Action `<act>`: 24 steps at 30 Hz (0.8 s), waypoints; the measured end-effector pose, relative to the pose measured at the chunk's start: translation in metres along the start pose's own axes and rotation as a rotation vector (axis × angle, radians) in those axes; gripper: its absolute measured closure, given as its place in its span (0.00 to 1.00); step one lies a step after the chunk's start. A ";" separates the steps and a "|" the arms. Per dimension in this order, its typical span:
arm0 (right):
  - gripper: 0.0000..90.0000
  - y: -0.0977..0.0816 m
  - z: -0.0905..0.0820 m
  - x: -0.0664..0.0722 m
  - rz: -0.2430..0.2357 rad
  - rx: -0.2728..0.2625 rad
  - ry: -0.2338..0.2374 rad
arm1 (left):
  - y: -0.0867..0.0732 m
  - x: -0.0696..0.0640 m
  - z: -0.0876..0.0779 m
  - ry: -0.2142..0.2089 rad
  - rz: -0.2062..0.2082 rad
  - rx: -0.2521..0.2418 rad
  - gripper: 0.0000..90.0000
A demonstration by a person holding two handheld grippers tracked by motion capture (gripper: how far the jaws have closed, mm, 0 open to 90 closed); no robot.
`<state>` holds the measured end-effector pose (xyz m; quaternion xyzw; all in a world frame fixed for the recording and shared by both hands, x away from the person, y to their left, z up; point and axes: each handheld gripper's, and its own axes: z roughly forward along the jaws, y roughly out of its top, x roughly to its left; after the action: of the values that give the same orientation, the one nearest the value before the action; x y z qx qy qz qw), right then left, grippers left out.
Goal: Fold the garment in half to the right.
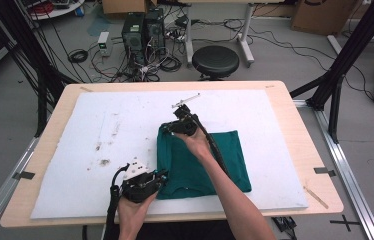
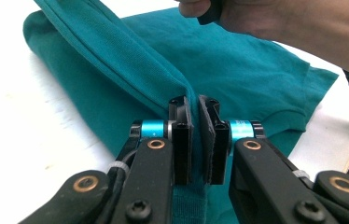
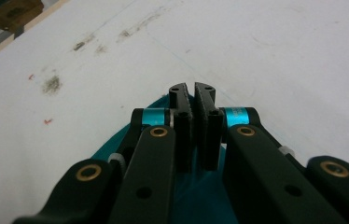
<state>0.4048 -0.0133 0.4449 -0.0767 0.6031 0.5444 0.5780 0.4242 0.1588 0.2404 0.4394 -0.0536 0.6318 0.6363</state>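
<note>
A teal shirt lies folded on the white mat. My left gripper is at its near left corner, shut on a fold of the cloth. In the left gripper view the teal shirt runs up and away from my left gripper as a raised ridge. My right gripper sits at the far left corner, shut on the shirt edge. In the right gripper view a bit of teal shirt shows under my right gripper, whose jaws are pressed together.
The white mat covers most of the wooden table and has dirty marks on its left part. A thin white tool lies beyond the shirt. A black stool and computers stand behind the table.
</note>
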 end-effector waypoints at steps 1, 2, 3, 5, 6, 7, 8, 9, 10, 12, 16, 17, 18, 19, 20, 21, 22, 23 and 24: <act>0.97 -0.001 -0.001 -0.001 0.000 0.003 -0.006 | 0.001 -0.001 0.002 -0.003 0.003 0.004 0.93; 0.97 -0.002 -0.003 -0.002 0.002 0.006 -0.010 | 0.001 -0.002 0.003 -0.005 0.003 0.004 0.93; 0.97 -0.003 -0.004 -0.003 0.002 0.007 -0.016 | 0.002 -0.003 0.005 -0.007 0.007 0.007 0.93; 0.97 -0.005 -0.006 -0.006 0.001 0.009 -0.024 | 0.003 -0.005 0.008 -0.015 0.010 0.010 0.93; 0.97 -0.006 -0.008 -0.007 0.002 0.009 -0.026 | 0.004 -0.006 0.009 -0.019 0.013 0.011 0.93; 0.97 -0.007 -0.009 -0.008 0.003 0.009 -0.029 | 0.005 -0.007 0.011 -0.022 0.011 0.009 0.93; 0.97 -0.008 -0.011 -0.009 0.005 0.011 -0.032 | 0.006 -0.008 0.012 -0.027 0.015 0.011 0.93; 0.97 -0.008 -0.013 -0.011 0.001 0.012 -0.035 | 0.007 -0.010 0.014 -0.031 0.017 0.012 0.93; 0.97 -0.009 -0.015 -0.011 0.006 0.013 -0.039 | 0.008 -0.011 0.016 -0.035 0.020 0.015 0.93; 0.97 -0.011 -0.019 -0.014 0.008 0.009 -0.044 | 0.009 -0.014 0.020 -0.040 0.027 0.017 0.93; 0.97 -0.015 -0.026 -0.019 0.012 0.006 -0.055 | 0.011 -0.018 0.027 -0.054 0.028 0.025 0.93; 0.97 -0.017 -0.027 -0.020 0.016 0.009 -0.056 | 0.011 -0.019 0.028 -0.057 0.024 0.026 0.93; 0.97 -0.018 -0.028 -0.022 0.015 0.009 -0.059 | 0.011 -0.019 0.030 -0.060 0.027 0.032 0.93; 0.97 -0.019 -0.030 -0.023 0.023 0.013 -0.060 | 0.011 -0.020 0.031 -0.063 0.028 0.035 0.93; 0.97 -0.020 -0.031 -0.024 0.024 0.011 -0.060 | 0.012 -0.021 0.032 -0.067 0.029 0.036 0.93; 0.97 -0.021 -0.033 -0.025 0.026 0.010 -0.058 | 0.012 -0.021 0.033 -0.070 0.028 0.037 0.93; 0.97 -0.022 -0.034 -0.026 0.028 0.007 -0.060 | 0.013 -0.022 0.034 -0.072 0.030 0.039 0.93; 0.97 -0.022 -0.035 -0.027 0.033 0.008 -0.059 | 0.013 -0.023 0.035 -0.075 0.029 0.038 0.93; 0.97 -0.023 -0.037 -0.028 0.032 0.004 -0.062 | 0.014 -0.024 0.036 -0.077 0.033 0.041 0.93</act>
<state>0.4081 -0.0649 0.4438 -0.0491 0.5872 0.5547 0.5875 0.4249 0.1159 0.2542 0.4753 -0.0723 0.6259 0.6141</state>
